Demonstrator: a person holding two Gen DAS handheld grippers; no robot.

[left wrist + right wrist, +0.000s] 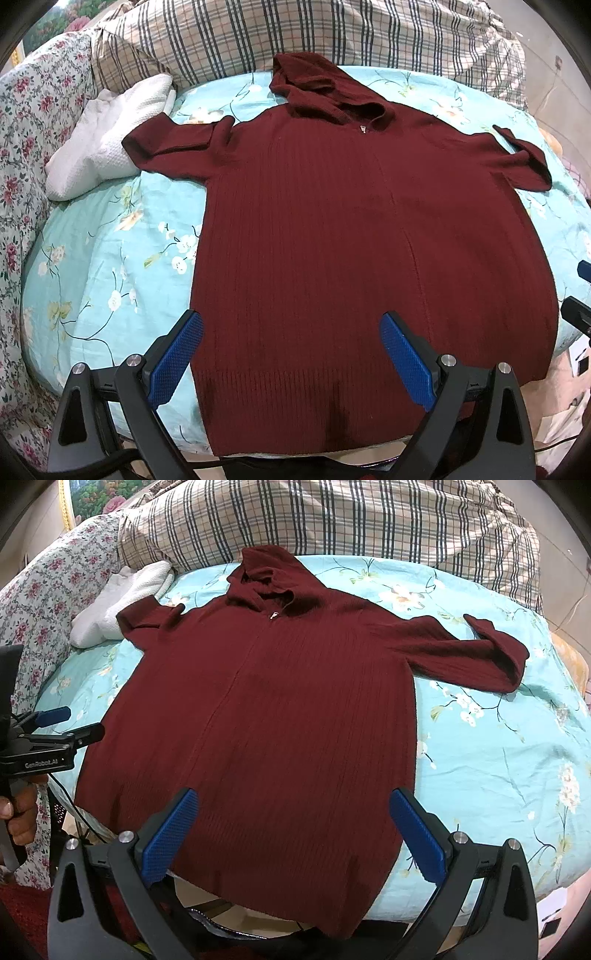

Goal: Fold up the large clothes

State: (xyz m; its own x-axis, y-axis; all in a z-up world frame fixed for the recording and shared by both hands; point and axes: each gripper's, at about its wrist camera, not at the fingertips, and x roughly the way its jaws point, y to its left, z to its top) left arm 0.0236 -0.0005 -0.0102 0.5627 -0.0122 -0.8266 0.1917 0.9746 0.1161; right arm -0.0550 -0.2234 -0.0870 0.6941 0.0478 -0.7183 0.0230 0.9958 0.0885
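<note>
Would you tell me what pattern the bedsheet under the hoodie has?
The bedsheet is light turquoise with white blossoms; the right wrist view shows it best.

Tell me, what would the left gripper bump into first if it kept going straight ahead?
Probably the dark red hooded sweater. The left gripper is open and points over its hem, across its front. How high it hovers above the knit is unclear.

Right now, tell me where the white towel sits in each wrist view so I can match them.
Left wrist: white towel at upper left, beside the hoodie's sleeve cuff, which overlaps its edge.
Right wrist: white towel at upper left, smaller, behind the same cuff.
Shared landmark: the plaid quilt bunched behind the hood in both.
</note>
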